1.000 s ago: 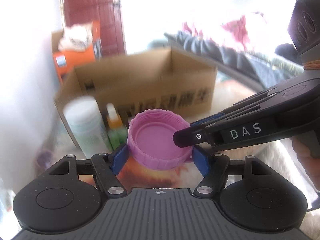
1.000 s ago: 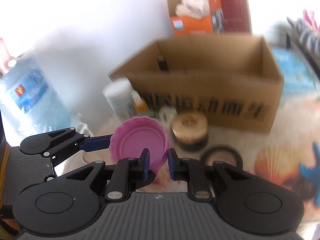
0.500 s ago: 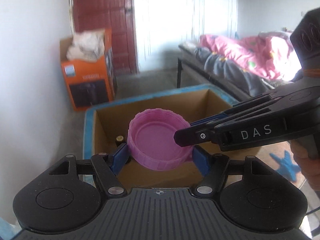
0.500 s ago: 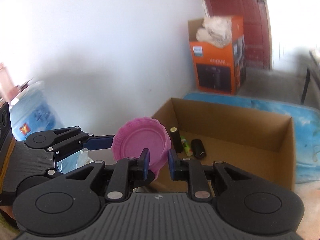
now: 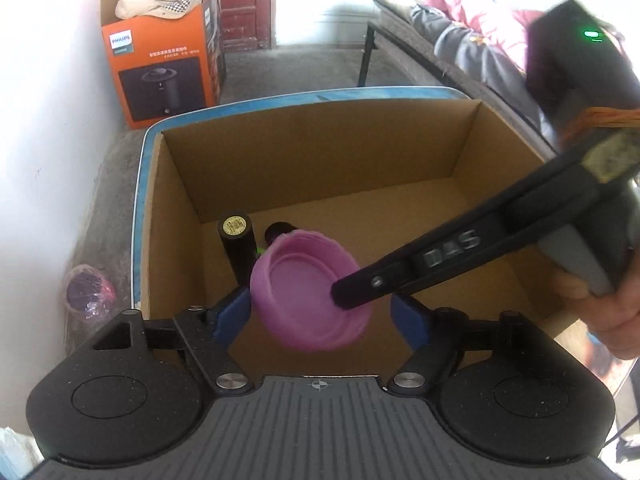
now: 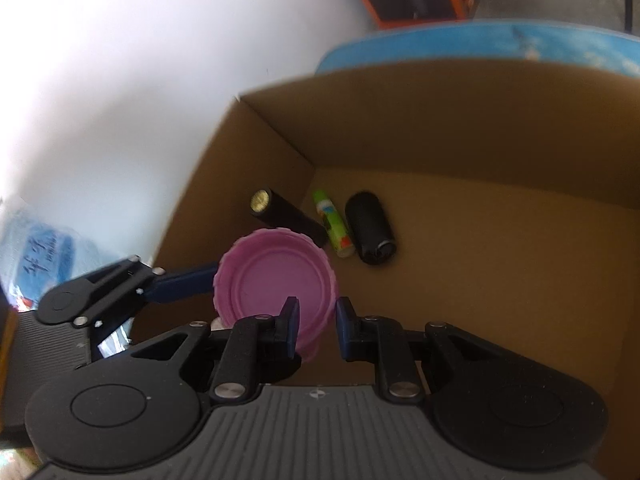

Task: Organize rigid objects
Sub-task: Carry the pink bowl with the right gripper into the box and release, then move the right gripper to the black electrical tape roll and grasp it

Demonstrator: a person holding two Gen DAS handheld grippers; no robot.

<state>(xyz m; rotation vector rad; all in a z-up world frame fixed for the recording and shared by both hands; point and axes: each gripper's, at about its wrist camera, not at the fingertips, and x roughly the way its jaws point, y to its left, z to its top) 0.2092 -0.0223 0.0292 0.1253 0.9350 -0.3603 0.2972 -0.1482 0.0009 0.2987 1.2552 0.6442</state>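
**Pink lid tilts free of the left jaws above the open carton**

Half a second ago the pink lid (image 5: 310,290) sat level and snug between both blue pads of the left gripper (image 5: 322,314), in front of the carton's near wall. Now those jaws are opening: in the left wrist view the left pad still lies against the lid's ribbed rim, while a clear gap shows between the rim and the right pad. The lid has tipped, its hollow face turned toward the upper left of the frame, and both views have swung down to look into the box.

The right gripper (image 6: 318,326) is clamped on the lid's wall, one pad inside the hollow and one outside; in the left wrist view its black finger reaches in from the right and ends on the lid's right edge. In the right wrist view the lid (image 6: 276,286) sits just above and left of those narrow jaws, with the left gripper's blue finger (image 6: 184,282) touching its left rim.

Beyond the lid lies the cardboard box (image 5: 400,152), open at the top. On its floor, at lower centre-left of the right wrist view, rest a black tube with a gold cap (image 6: 286,214), a green stick (image 6: 334,224) and a black cylinder (image 6: 370,228), side by side. An orange carton (image 5: 164,68) stands at upper left of the left wrist view.
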